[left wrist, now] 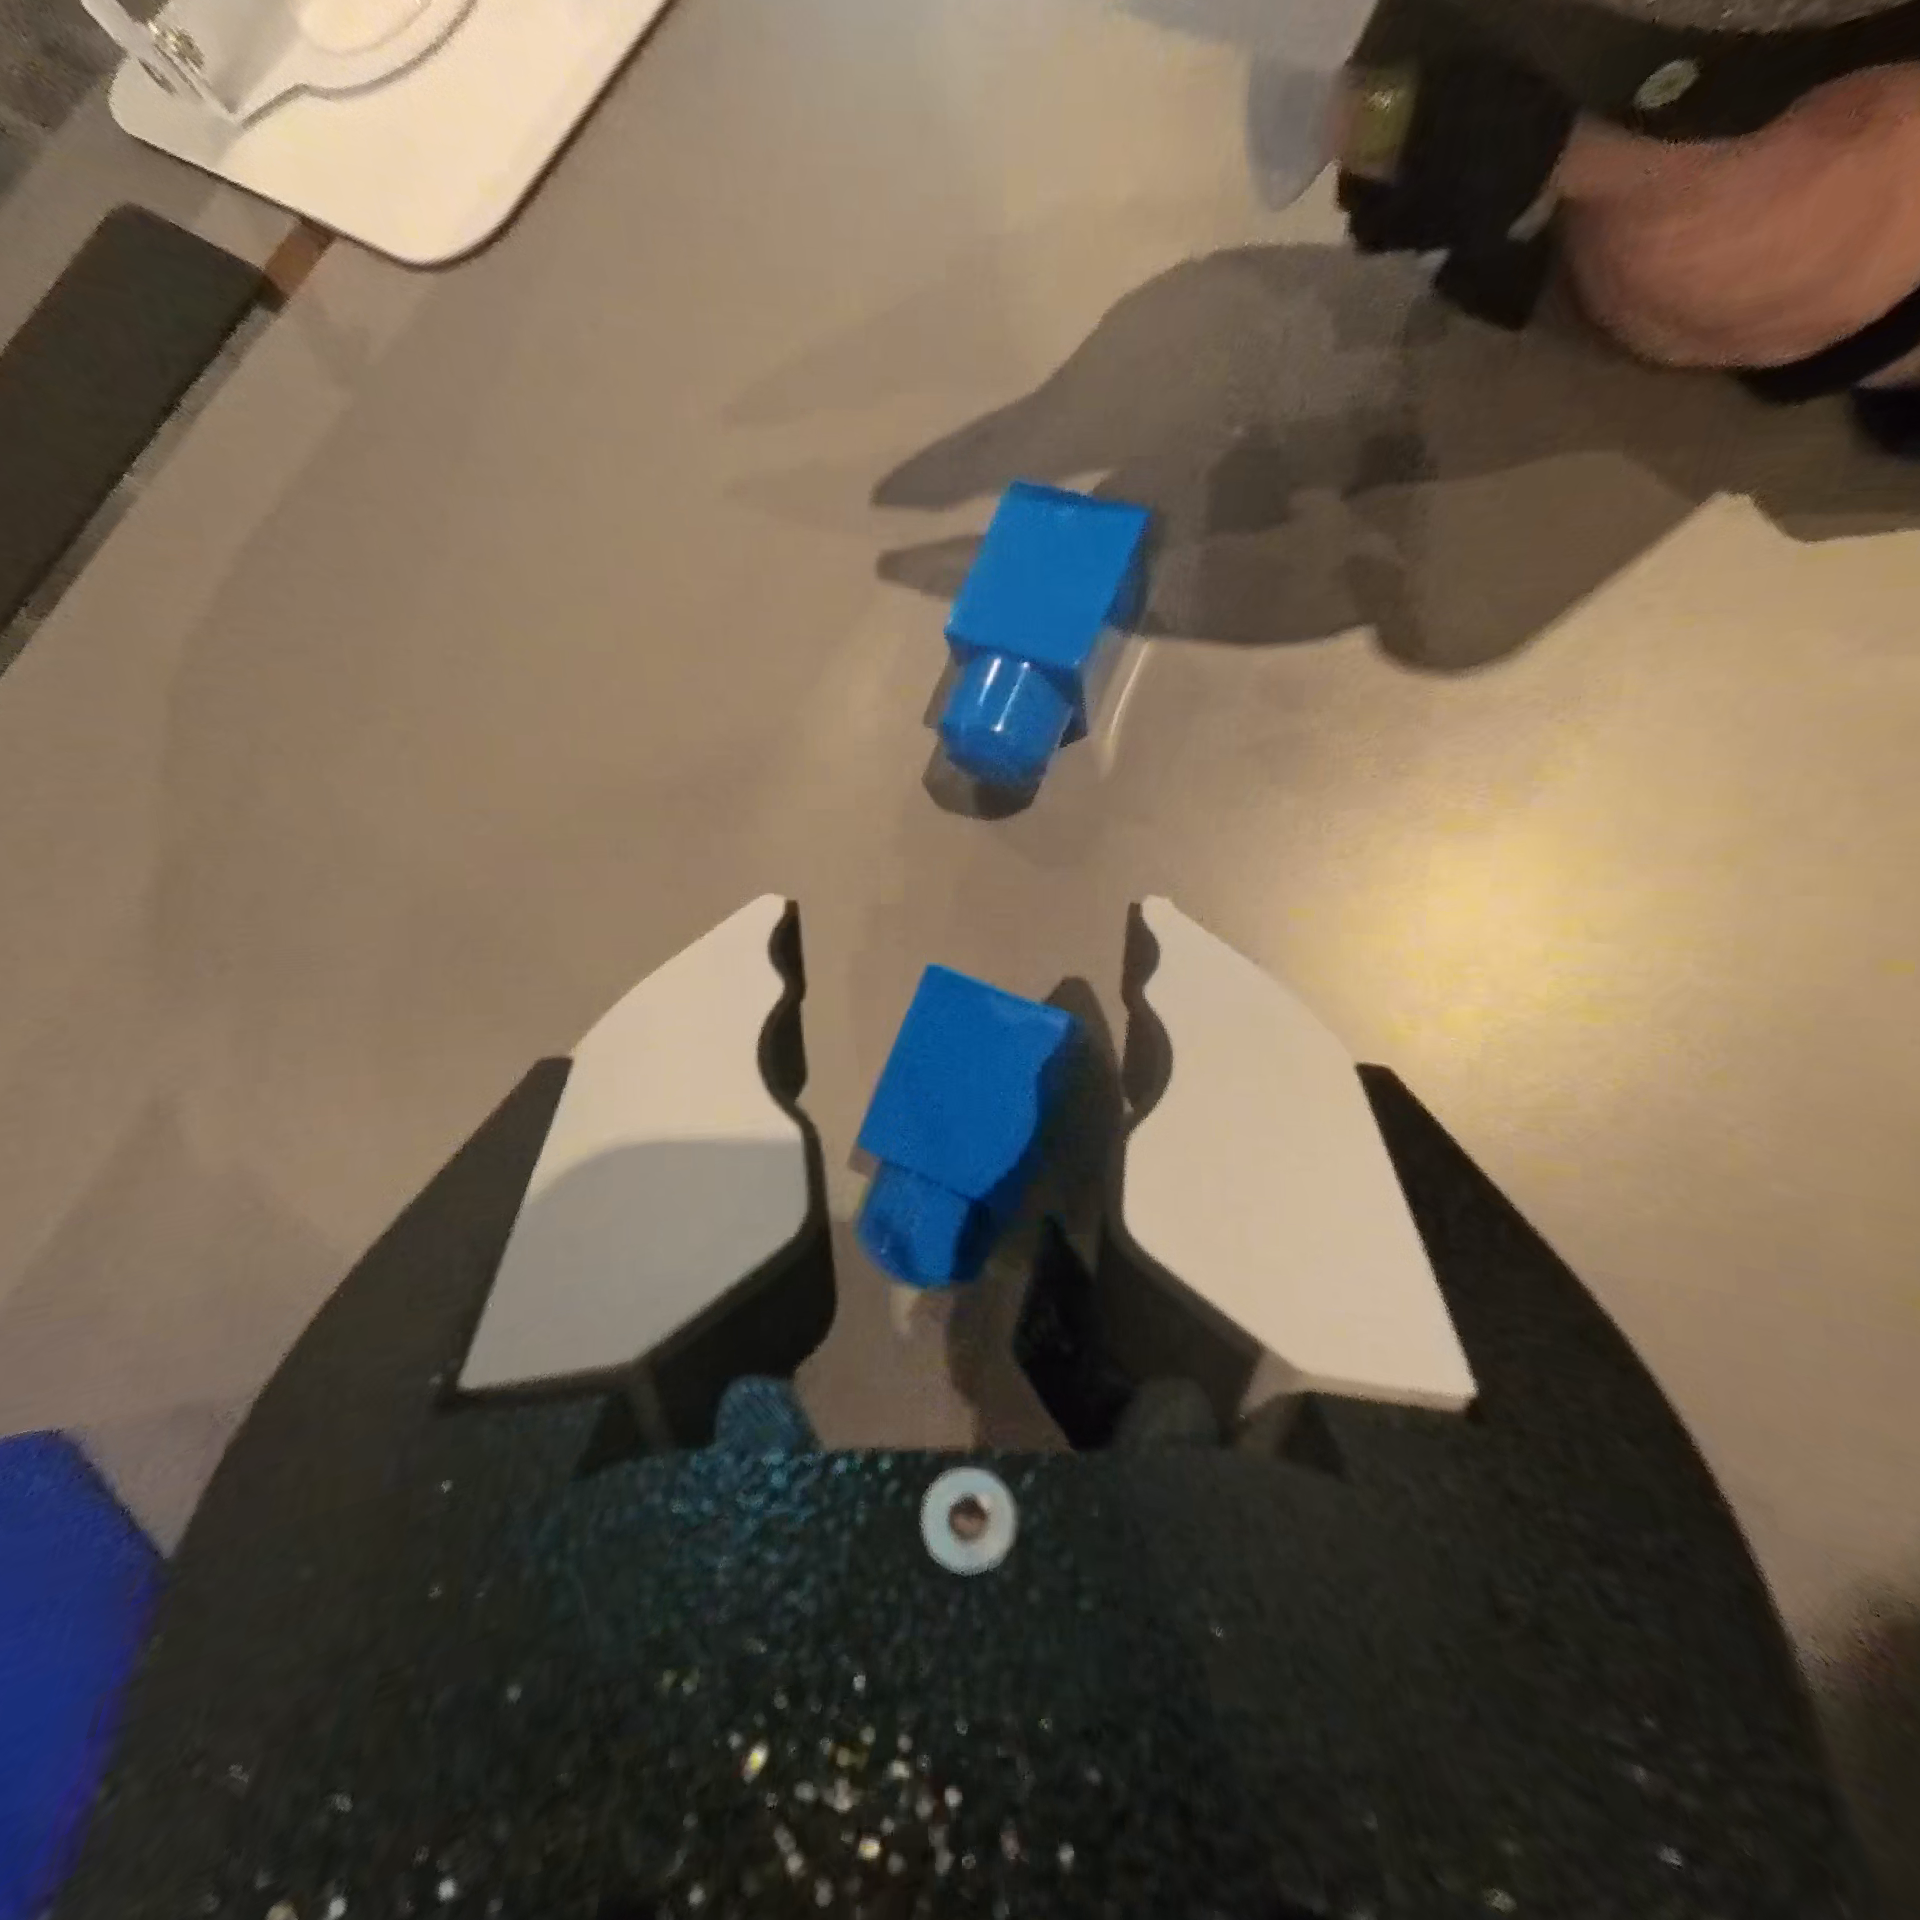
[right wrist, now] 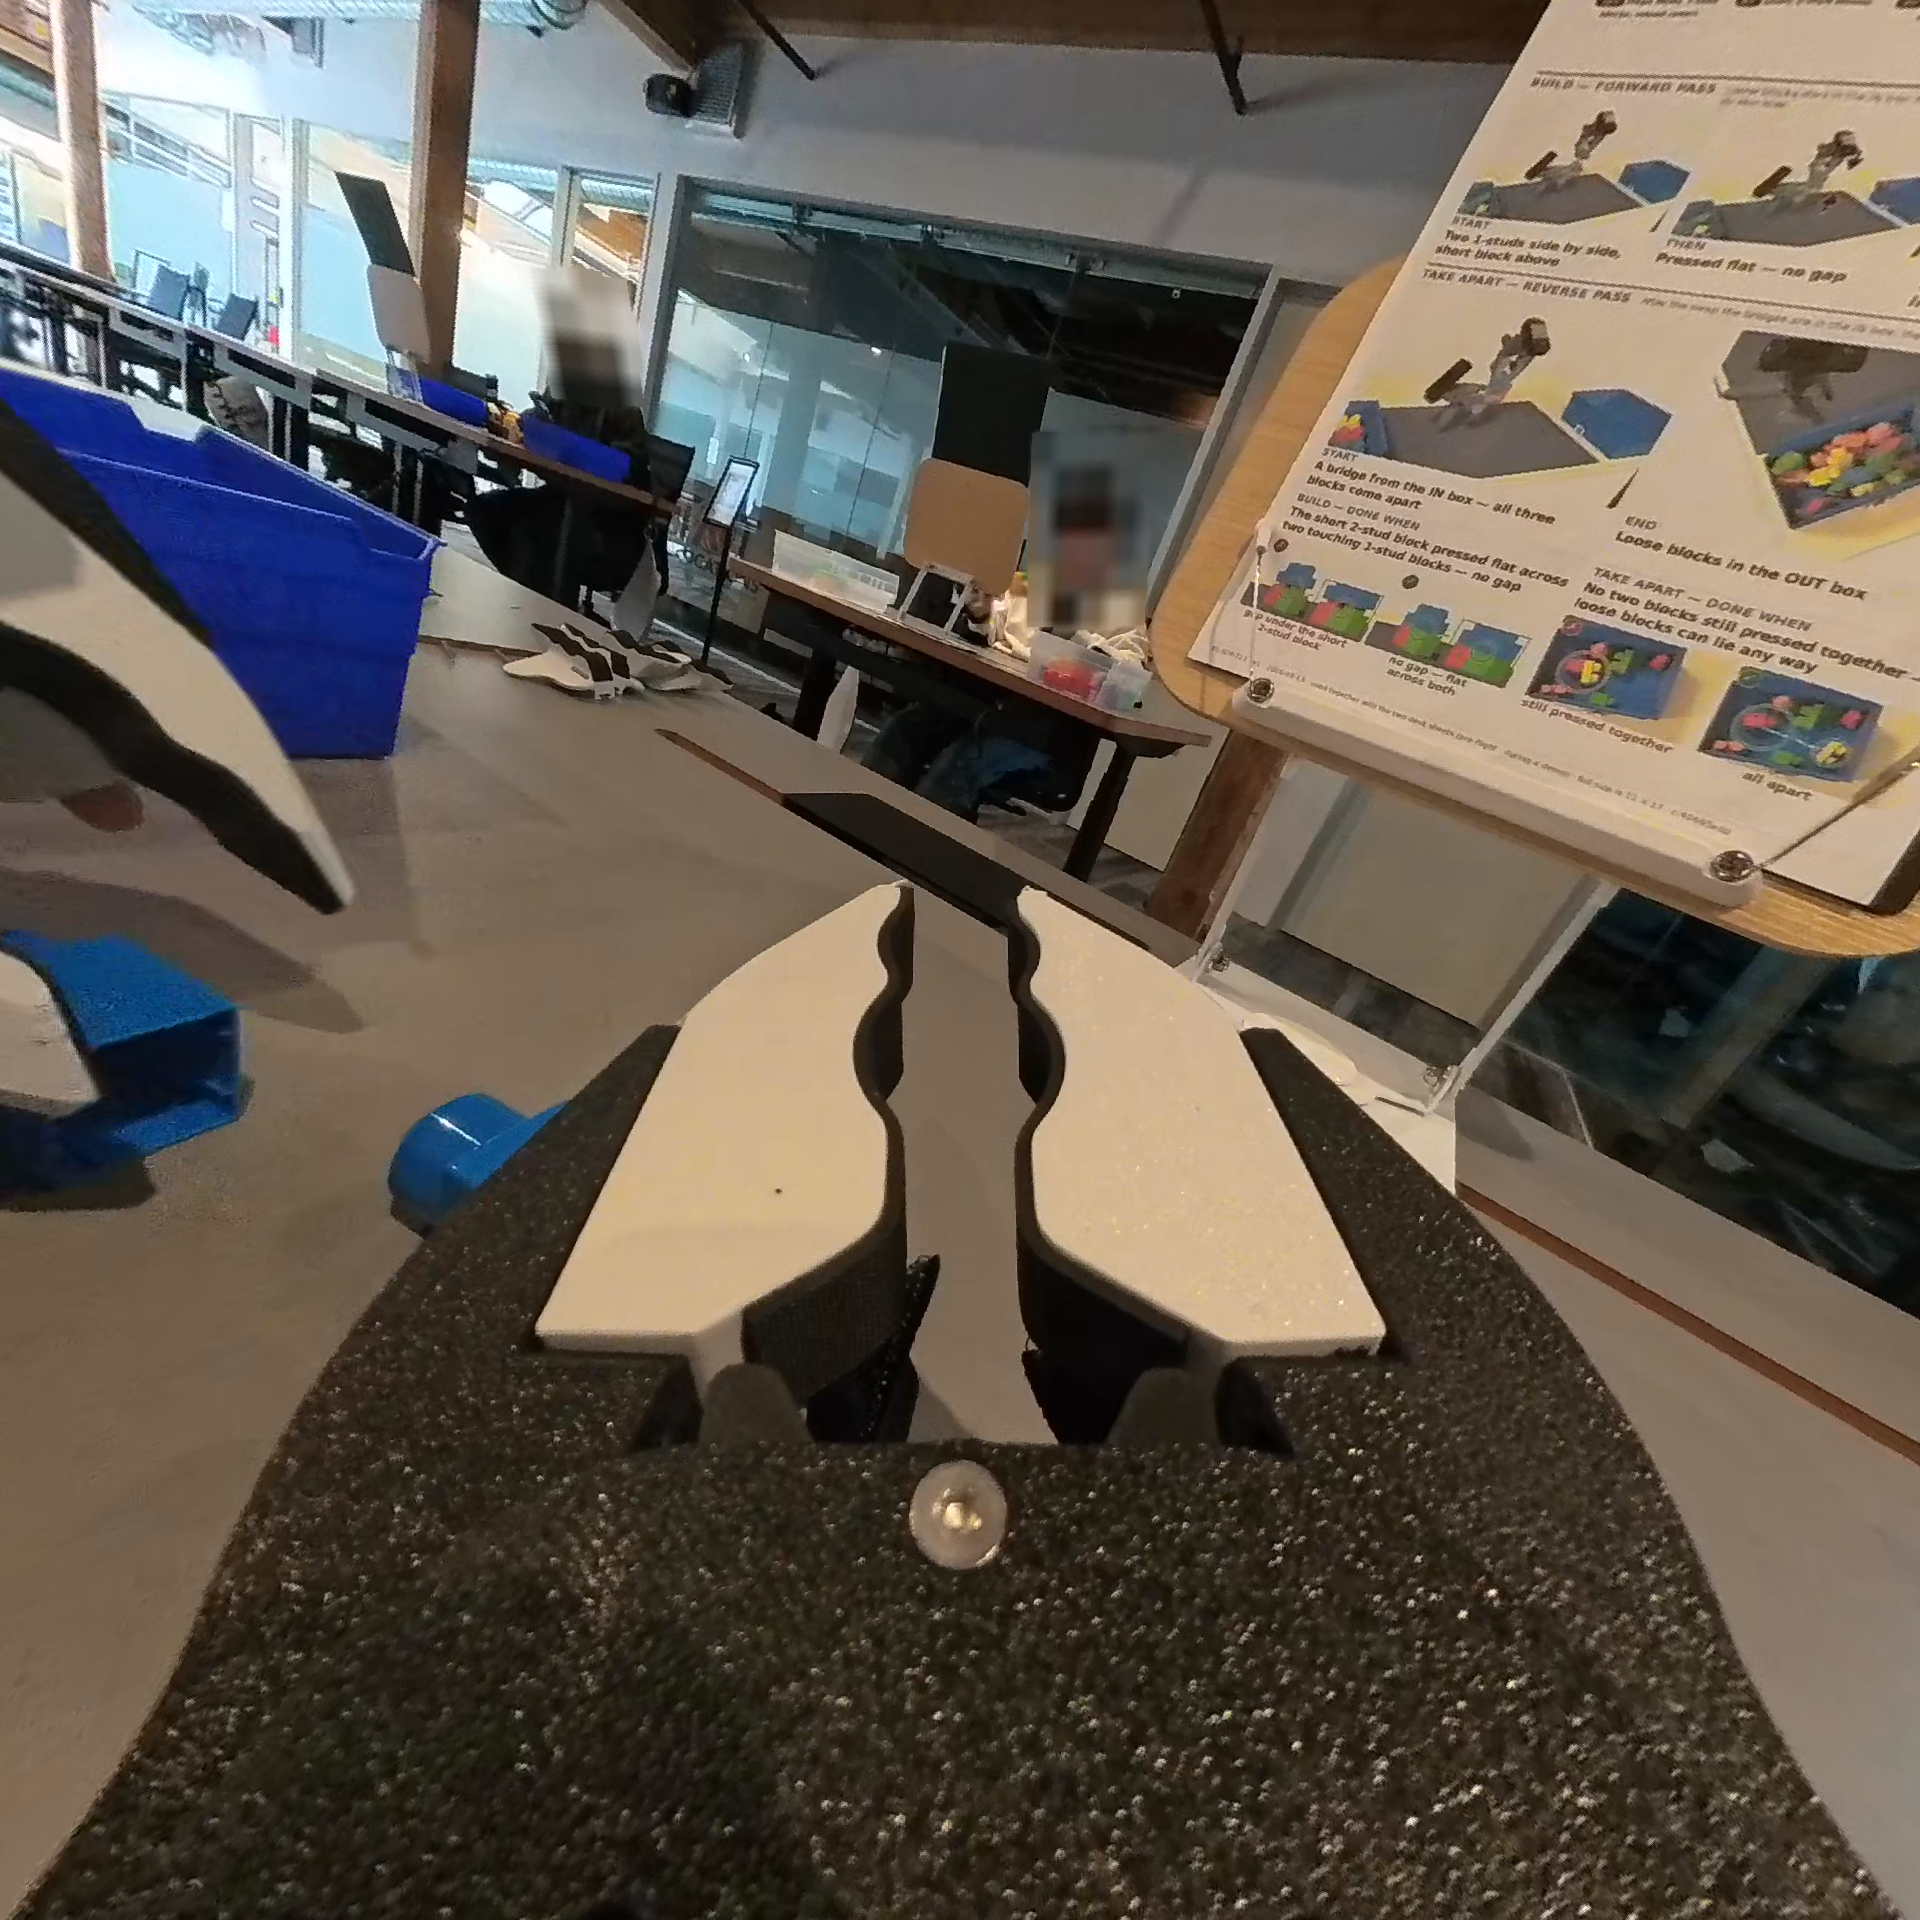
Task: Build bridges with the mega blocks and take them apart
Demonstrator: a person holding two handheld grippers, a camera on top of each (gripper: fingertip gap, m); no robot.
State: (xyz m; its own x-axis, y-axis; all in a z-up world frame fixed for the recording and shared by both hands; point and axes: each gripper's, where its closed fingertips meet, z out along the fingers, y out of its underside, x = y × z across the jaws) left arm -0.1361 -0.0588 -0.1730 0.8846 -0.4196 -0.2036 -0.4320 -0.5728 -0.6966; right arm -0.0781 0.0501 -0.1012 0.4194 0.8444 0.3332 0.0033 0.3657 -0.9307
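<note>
- The grey desk is carrying everything; a blue bin is standing at its far left in the right wrist view, and an instruction sheet on a stand is rising at the right.
- The left gripper is hanging over the desk with its jaws wide — the near block is lying between the fingers, but they are not touching it.
- The right gripper is pointing away from the blocks, its jaws narrow with only a slim gap, and holding nothing.
- Two blue one-stud blocks are lying on their sides, apart from each other: the near block and the far block, both with the stud toward the left wrist camera.
- No long block is showing in either view.
- In my judgement the step in hand is either gathering loose blocks for a bridge or just after taking one apart — I cannot tell which.
- The next move is probably calling for closing the left jaws squarely on the flat sides of the near block, because it is lying slightly turned.
</note>
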